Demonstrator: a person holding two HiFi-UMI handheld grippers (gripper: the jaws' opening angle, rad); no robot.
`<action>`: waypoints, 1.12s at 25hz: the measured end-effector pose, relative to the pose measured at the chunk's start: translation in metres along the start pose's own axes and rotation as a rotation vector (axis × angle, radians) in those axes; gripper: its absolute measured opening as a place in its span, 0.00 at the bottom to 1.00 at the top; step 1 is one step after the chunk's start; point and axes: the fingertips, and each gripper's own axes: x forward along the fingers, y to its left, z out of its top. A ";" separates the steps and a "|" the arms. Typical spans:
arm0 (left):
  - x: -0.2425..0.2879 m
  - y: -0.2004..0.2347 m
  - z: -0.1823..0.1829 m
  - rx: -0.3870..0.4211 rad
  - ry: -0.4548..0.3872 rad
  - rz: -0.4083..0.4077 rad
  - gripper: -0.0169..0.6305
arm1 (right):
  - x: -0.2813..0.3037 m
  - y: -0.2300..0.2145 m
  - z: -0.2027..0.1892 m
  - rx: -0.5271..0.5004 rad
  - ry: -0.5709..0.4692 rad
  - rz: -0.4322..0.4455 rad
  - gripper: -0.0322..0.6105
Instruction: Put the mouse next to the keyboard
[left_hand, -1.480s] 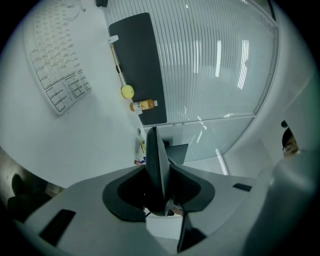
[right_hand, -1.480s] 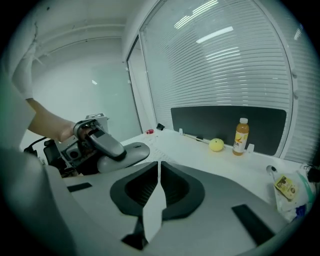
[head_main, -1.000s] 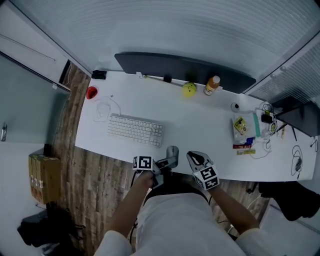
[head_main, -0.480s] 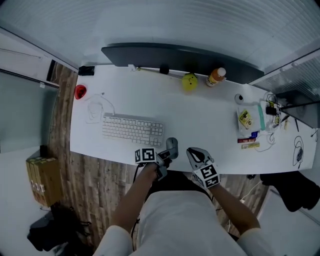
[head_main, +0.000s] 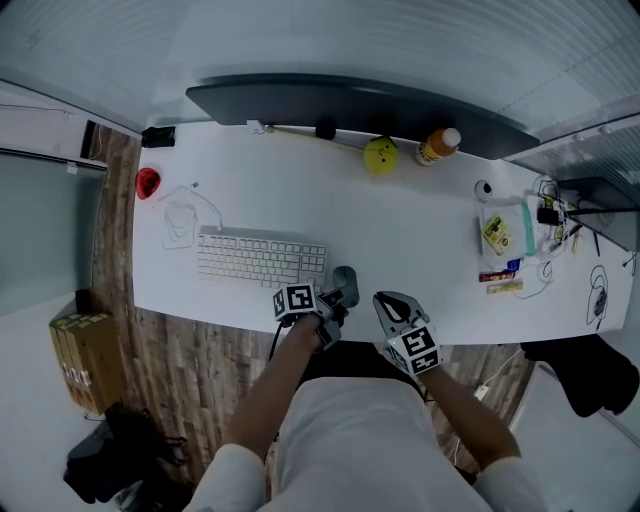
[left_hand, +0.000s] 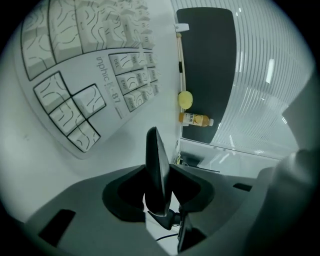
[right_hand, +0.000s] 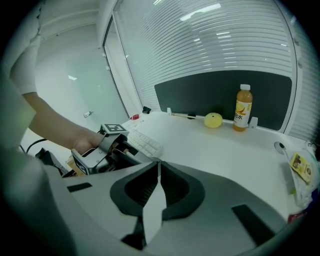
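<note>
The white keyboard (head_main: 262, 260) lies on the white desk (head_main: 400, 230), left of centre. The grey mouse (head_main: 345, 282) is just off the keyboard's right end, near the desk's front edge. My left gripper (head_main: 339, 298) is shut on it. In the left gripper view the mouse (left_hand: 157, 165) shows as a dark wedge pinched between the jaws of the left gripper (left_hand: 158, 172), with the keyboard's arrow keys (left_hand: 70, 107) close ahead. Whether the mouse rests on the desk I cannot tell. My right gripper (head_main: 392, 304) hovers at the desk's edge to the right, shut and empty (right_hand: 159, 169).
At the back stand a dark panel (head_main: 350, 104), a yellow ball (head_main: 378, 154) and an orange bottle (head_main: 437, 147). A red object (head_main: 148, 182) and a thin cable (head_main: 182, 214) lie at the left. Packets and cables (head_main: 508, 242) clutter the right end.
My left gripper has carried the mouse a little farther onto the desk, closer to the keyboard's right end. The right gripper has kept its place.
</note>
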 end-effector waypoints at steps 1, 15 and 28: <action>0.001 0.002 0.001 -0.006 -0.001 0.014 0.25 | 0.000 -0.001 0.000 0.004 0.000 -0.001 0.11; 0.007 0.010 0.005 -0.055 0.000 0.047 0.25 | -0.003 -0.005 -0.009 0.028 0.007 -0.008 0.11; 0.000 0.007 0.006 -0.069 -0.048 0.038 0.37 | -0.001 -0.001 -0.007 0.018 0.008 0.011 0.11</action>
